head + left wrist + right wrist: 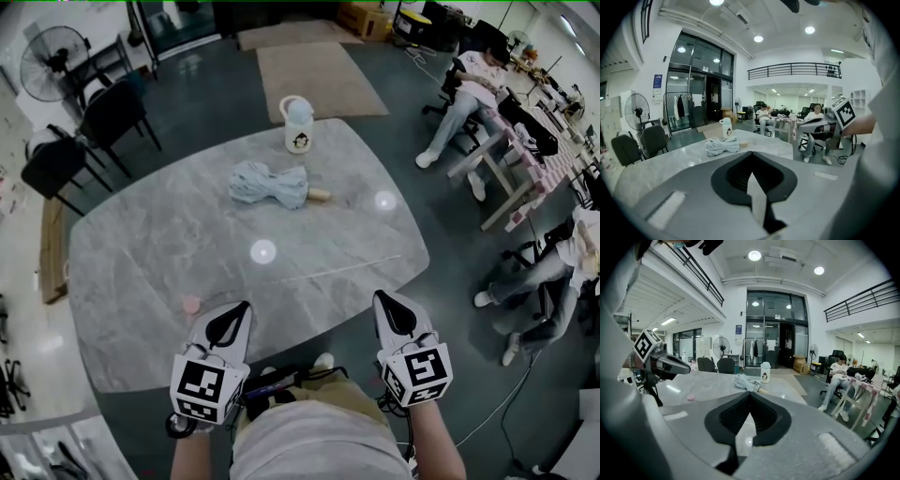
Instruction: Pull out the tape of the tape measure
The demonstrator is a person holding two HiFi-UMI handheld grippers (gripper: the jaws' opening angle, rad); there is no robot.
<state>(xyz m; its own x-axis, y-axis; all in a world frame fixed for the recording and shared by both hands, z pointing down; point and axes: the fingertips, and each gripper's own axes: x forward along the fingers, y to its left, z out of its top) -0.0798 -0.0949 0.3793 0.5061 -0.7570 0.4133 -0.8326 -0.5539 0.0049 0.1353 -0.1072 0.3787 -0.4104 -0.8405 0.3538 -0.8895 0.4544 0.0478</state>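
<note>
A small pink round thing (191,305), possibly the tape measure, lies on the grey marble table (131,272) near its front left; it also shows in the right gripper view (690,398). A thin pale line (339,269) runs across the table's front right; I cannot tell what it is. My left gripper (246,306) hovers over the front edge just right of the pink thing, shut and empty. My right gripper (377,296) is held at the front right edge, also shut on nothing. Each gripper's view shows its own jaws closed (751,153) (750,393) and the other gripper (820,124) (670,364) beside it.
A folded light-blue umbrella (270,185) lies mid-table and a white bottle (298,125) stands at the far edge. Black chairs (112,112) and a fan (52,64) are at the left. Seated people (469,94) and desks are at the right.
</note>
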